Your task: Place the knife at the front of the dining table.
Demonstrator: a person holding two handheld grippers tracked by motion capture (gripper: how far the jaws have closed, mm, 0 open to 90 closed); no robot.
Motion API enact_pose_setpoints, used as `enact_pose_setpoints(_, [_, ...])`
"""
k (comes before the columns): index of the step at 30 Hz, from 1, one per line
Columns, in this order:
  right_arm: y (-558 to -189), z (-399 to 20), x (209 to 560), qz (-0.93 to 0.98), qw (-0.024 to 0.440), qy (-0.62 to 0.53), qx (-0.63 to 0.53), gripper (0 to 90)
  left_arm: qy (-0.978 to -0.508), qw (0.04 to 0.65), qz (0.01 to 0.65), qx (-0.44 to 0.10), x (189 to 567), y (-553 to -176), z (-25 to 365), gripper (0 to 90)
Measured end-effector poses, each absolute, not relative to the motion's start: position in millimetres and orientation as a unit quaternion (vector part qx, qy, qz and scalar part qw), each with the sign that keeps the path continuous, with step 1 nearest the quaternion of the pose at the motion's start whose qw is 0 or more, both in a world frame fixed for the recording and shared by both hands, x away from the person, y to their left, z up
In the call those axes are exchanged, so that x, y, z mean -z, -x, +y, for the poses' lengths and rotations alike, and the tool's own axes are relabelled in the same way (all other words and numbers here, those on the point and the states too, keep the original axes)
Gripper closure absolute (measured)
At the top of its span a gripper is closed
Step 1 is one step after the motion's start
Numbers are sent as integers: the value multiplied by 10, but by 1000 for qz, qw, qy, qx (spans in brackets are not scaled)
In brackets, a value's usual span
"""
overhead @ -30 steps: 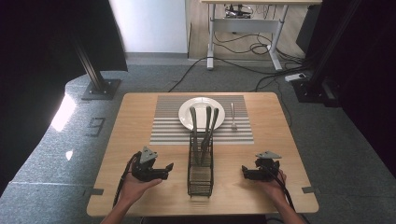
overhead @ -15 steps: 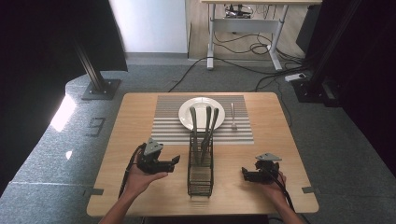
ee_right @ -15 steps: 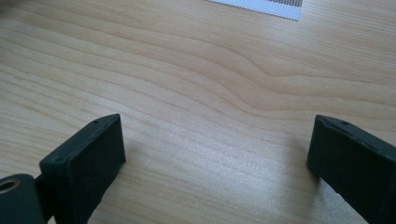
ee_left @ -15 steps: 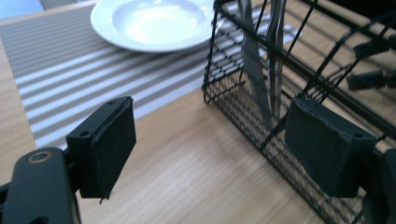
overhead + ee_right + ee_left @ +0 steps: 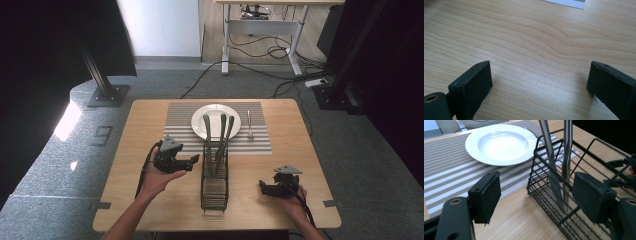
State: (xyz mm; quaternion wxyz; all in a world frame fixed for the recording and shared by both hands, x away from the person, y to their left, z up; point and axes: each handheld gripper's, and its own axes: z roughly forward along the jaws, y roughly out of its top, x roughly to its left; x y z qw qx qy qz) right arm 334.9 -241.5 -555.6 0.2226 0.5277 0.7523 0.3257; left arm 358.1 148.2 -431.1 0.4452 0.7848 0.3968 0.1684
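High view first: I see the tabletop (image 5: 150, 195) carrying a striped placemat (image 5: 182, 122) with a white plate (image 5: 216, 116) and a fork (image 5: 249, 125) on it. Just nearer stands my black wire caddy (image 5: 215, 185), three utensil handles (image 5: 222, 131) upright at its far end. My left gripper (image 5: 194, 159) hovers beside the caddy, jaws apart around nothing, having just been closing. My right gripper (image 5: 262, 187) sits low near the tabletop edge, jaws apart too, likewise closing.

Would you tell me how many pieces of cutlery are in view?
4: three utensils stand upright in the wire rack; one fork lies flat on the striped mat, right of the plate.
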Motion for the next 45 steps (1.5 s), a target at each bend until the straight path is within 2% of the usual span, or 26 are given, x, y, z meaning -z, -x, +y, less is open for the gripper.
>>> enact_pose_setpoints(16, [-3403, -2381, 5553, 758, 224, -515, -331, 90, -781, 462, 383, -174, 4056, -3912, 1216, 362])
enact_pose_setpoints(26, [-3405, -2378, 5555, 757, 225, -516, -332, 91, -778, 462, 389, -172, 4056, -4063, 1105, 415])
enact_pose_setpoints(31, [-3404, -2377, 5555, 757, 225, -515, -332, 94, -775, 462, 395, -170, 4073, -4160, 1058, 488])
enact_pose_setpoints(36, [-3400, -2376, 5553, 759, 225, -513, -333, 102, -776, 459, 398, -168, 4111, -4231, 993, 521])
enact_pose_setpoints(39, [-3399, -2375, 5553, 759, 225, -513, -333, 103, -774, 464, 401, -160, 4128, -4252, 970, 584])
enact_pose_setpoints(45, [-3394, -2368, 5553, 758, 229, -512, -333, 106, -775, 465, 404, -144, 4158, -4269, 962, 620])
